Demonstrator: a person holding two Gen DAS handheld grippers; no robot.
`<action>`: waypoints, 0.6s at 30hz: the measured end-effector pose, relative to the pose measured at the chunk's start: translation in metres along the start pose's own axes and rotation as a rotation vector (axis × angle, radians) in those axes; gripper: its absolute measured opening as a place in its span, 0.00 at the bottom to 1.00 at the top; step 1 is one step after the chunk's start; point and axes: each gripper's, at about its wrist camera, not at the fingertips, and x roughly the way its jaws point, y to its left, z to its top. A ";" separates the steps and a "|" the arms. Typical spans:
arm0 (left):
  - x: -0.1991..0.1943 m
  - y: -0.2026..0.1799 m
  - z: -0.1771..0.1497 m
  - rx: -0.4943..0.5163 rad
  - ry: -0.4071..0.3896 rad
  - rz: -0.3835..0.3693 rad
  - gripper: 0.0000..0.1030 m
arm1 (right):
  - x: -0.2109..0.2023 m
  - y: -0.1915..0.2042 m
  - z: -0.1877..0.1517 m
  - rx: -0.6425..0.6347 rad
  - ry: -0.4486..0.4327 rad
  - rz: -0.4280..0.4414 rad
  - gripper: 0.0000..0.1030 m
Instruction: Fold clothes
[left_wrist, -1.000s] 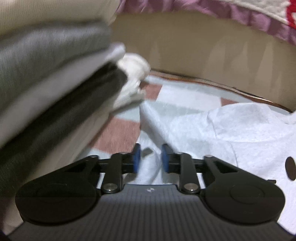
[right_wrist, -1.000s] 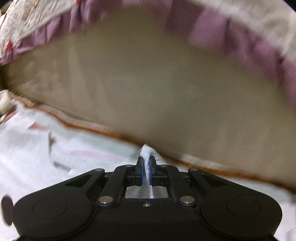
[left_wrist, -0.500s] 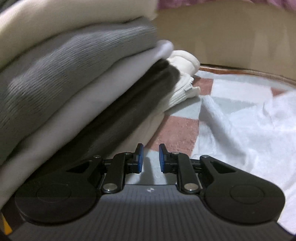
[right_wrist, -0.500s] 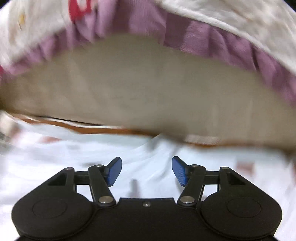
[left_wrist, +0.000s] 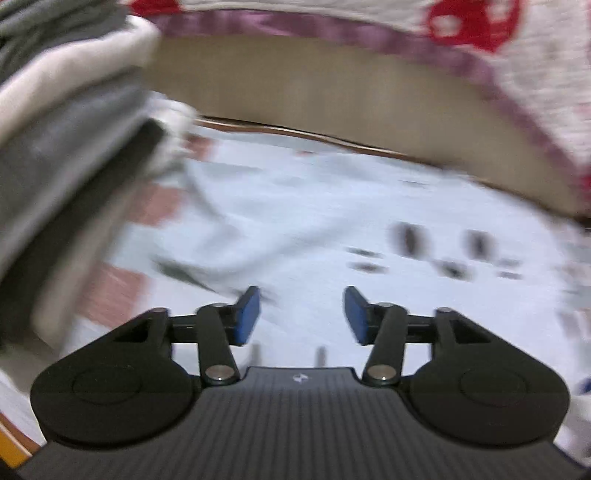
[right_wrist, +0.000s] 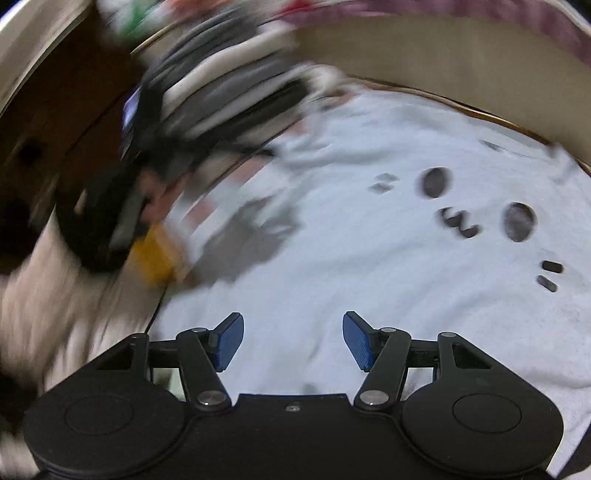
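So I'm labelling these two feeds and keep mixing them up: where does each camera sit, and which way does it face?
Left wrist: on the left gripper, angled down at the white T-shirt; stack of folded clothes at left; jaws open, empty.
Right wrist: on the right gripper, angled down at the printed face; left gripper, blurred, by the stack.
Shared: T-shirt, stack, beige wall.

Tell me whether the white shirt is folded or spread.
Spread: the white shirt lies flat, face print showing, beside the folded stack.
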 end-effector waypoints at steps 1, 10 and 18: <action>-0.008 -0.008 -0.007 0.001 0.000 -0.047 0.55 | -0.006 0.009 -0.009 -0.038 0.013 -0.004 0.63; -0.057 -0.084 -0.091 0.253 0.059 -0.132 0.55 | -0.013 0.045 -0.069 -0.214 0.176 -0.096 0.63; -0.085 -0.127 -0.119 0.423 0.042 -0.295 0.68 | 0.013 0.061 -0.101 -0.390 0.274 -0.249 0.67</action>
